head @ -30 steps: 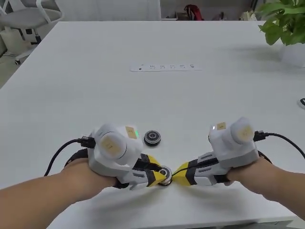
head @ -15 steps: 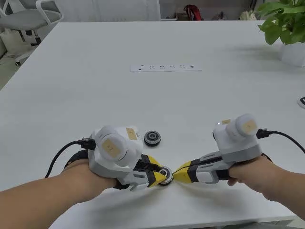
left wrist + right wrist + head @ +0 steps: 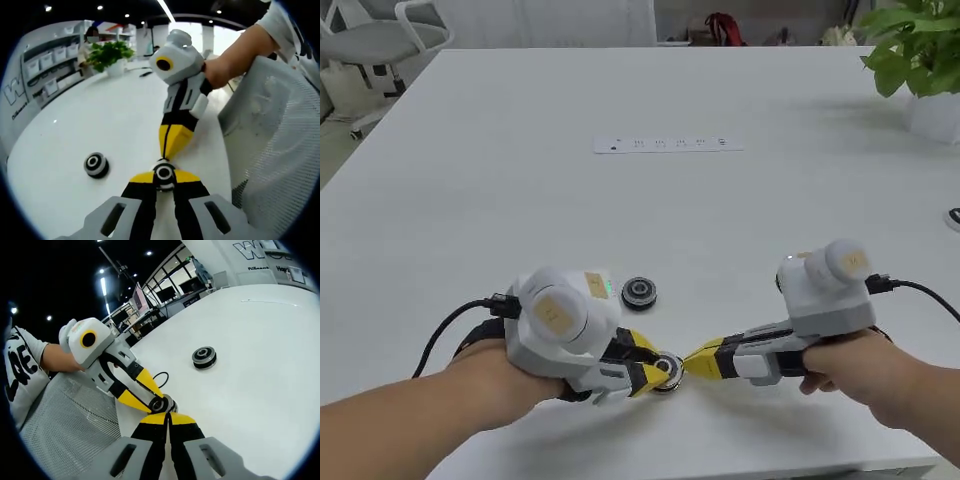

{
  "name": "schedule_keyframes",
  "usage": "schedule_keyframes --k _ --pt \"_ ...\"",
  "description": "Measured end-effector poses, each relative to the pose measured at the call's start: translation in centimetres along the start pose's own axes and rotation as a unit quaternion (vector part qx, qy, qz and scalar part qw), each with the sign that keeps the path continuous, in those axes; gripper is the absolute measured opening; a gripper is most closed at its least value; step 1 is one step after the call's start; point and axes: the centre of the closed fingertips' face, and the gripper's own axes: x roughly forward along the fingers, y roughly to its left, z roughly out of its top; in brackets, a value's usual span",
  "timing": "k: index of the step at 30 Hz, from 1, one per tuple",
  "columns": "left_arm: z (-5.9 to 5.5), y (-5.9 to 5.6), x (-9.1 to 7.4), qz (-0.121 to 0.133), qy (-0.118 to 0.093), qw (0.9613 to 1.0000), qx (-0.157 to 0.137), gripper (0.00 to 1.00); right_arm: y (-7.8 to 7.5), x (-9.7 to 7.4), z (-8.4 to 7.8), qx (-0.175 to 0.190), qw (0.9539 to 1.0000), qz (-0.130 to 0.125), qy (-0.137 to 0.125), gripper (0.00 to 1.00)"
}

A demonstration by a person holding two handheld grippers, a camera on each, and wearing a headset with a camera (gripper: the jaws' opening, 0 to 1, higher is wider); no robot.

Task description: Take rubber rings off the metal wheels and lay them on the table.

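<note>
— the left tool, how does it stand?
— low in the head view, just left of centre. its yellow-tipped jaws are drawn in on a small metal wheel, one tip on either side. in the left gripper view the wheel sits right between the two tips, at the lower middle of the frame.
— and the right tool?
— it comes in from the lower right, and its jaws are pressed together to a single yellow point. that point meets the held wheel on the side away from the left tool, so the two tools are nose to nose with the wheel between them. whether it has pinched anything of the wheel i cannot tell.
— is the wheel on the bench?
— at or just above it, near the front edge. contact is hidden by the tips.
— anything else nearby?
— a second wheel lies flat on the bench just above the left tool in the head view, apart from both tools, with a dark ring round it.
— further off?
— a white power strip sits at the upper middle, a green plant is at the upper right corner, and a white chair stands at the upper left, beyond the bench.
</note>
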Motion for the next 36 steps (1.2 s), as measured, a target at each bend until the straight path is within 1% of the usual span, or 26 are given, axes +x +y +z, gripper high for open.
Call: schedule_keyframes --k 8,11,13,23,30,36 --pt "0.0 0.0 0.0 0.006 0.003 1.0 -0.002 0.12 0.2 0.0 0.2 -0.001 1.0 0.002 -0.002 0.0" --pt "0.0 0.0 0.1 0.007 0.006 1.0 -0.002 0.12 0.4 0.0 0.2 -0.008 1.0 0.001 0.0 0.0" --pt "0.0 0.0 0.0 0.007 0.007 0.9999 -0.002 0.12 0.5 0.1 0.3 -0.019 0.9998 -0.001 0.001 0.0" --pt "0.0 0.1 0.0 0.009 0.01 0.9999 -0.001 0.11 0.9 0.2 0.4 -0.03 0.9996 0.004 0.003 0.0" --pt "0.0 0.1 0.1 0.008 0.011 0.9999 0.0 0.11 1.0 0.3 0.4 -0.033 0.9994 0.009 0.002 0.0" --pt "0.0 0.0 0.1 0.007 0.012 0.9999 0.0 0.11 1.7 0.5 0.5 -0.042 0.9989 0.019 0.002 0.0"
